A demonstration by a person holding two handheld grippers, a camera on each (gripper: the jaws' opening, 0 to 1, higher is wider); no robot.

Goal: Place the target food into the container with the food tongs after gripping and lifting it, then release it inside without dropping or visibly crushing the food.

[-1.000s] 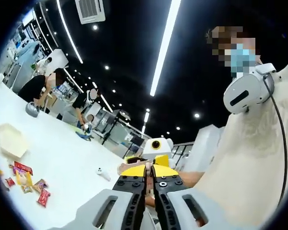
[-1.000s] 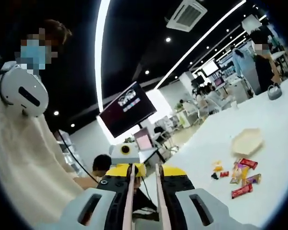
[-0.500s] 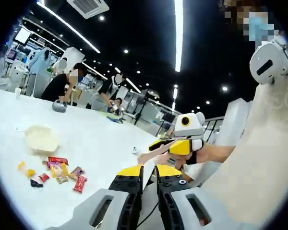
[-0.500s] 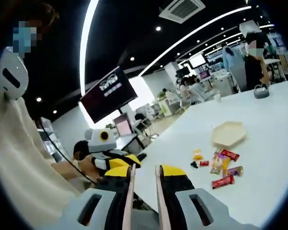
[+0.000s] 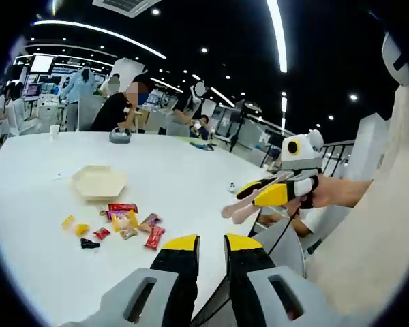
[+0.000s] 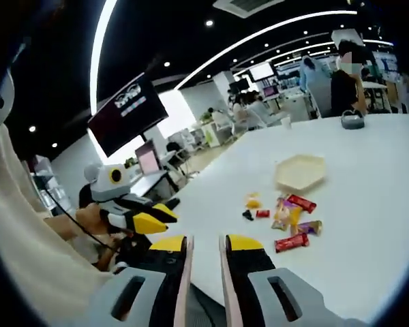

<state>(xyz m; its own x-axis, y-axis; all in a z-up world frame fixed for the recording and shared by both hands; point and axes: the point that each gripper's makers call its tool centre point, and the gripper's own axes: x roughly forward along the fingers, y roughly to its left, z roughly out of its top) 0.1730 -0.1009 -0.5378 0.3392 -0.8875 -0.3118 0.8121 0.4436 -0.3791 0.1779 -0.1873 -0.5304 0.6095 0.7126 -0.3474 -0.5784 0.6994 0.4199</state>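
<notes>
there, a pale hexagonal container point(image 5: 100, 182) sits beside glossy snack wrappers point(image 5: 133, 225); both grippers' fingers slightly parted, empty.

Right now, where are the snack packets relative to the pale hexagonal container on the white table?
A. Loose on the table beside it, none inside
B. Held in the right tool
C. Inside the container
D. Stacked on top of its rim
A: the snack packets lie scattered on the table next to the container, whose visible interior looks bare; the right gripper view shows the same.
</notes>
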